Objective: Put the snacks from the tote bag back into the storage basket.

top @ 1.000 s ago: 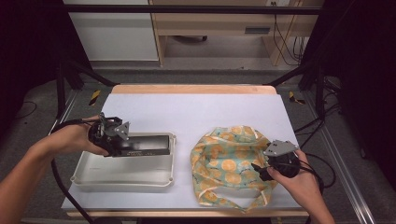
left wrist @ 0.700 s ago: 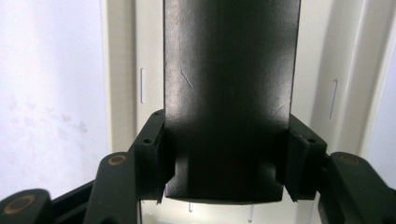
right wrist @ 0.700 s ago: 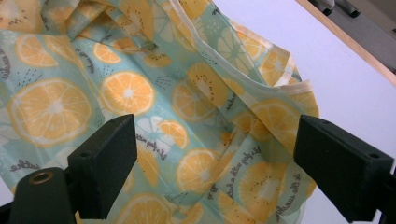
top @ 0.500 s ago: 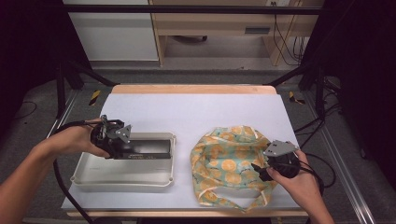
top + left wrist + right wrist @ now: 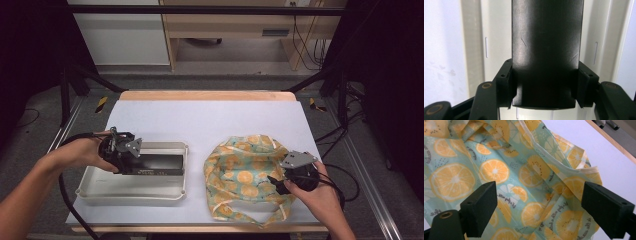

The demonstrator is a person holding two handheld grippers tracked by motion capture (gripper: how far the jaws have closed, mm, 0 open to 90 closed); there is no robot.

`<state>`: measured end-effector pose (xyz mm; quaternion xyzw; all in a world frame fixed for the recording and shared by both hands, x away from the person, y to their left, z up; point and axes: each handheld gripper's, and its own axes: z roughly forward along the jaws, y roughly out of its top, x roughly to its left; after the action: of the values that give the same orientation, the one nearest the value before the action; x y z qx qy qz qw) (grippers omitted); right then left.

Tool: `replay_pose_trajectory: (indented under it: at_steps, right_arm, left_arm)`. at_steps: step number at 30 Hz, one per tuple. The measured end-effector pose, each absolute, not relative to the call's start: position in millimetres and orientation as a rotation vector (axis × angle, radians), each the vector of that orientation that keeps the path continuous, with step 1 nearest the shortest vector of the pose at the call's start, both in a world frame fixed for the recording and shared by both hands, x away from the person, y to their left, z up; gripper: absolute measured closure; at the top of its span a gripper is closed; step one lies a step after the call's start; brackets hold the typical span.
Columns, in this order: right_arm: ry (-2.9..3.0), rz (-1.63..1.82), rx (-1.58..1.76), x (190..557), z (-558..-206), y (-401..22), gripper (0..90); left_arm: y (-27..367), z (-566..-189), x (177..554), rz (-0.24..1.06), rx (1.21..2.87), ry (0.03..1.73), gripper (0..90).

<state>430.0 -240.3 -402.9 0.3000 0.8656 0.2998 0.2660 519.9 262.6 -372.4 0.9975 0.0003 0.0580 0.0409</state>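
Black box (image 5: pixel 159 163), long and slim, is clamped in the left gripper (image 5: pixel 131 156) over the white tray (image 5: pixel 131 192) on the table's left half. High view: left forearm comes in from bottom left, hand (image 5: pixel 85 151) wrapped round the gripper body, gripper lying roughly level and pointing right across the tray w/ the box sticking out along its line. Right forearm enters bottom right; right hand (image 5: pixel 320 192) holds the right gripper (image 5: pixel 274 181) low at the right edge of the fruit-print cloth bag (image 5: pixel 245 175), grey plate on top, jaws pointing left into the fabric. Bag lies crumpled on the table's right half, just beside the tray, not touching it.

Left gripper view: both pads press the box's (image 5: pixel 547 52) two long sides near its near end; jaws about half apart, filled by the box. Tray floor (image 5: pixel 496 37) sits behind it.

Right gripper view: jaws stand wide apart, nothing pinched. Bag (image 5: pixel 506 177) w/ orange-slice print spreads beyond and between them; can't tell if the pads touch fabric. White table surface (image 5: pixel 604 155) at upper right.
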Motion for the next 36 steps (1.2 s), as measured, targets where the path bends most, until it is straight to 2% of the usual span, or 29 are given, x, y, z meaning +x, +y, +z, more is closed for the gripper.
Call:
replay_pose_trajectory:
  at_steps: [36]
  right_arm:
    - [2.352, 0.806, 0.811, 429, -405, -241, 14.0]
  left_arm:
    - [266, -398, 523, 0.13, 3.014, 0.014, 43.3]
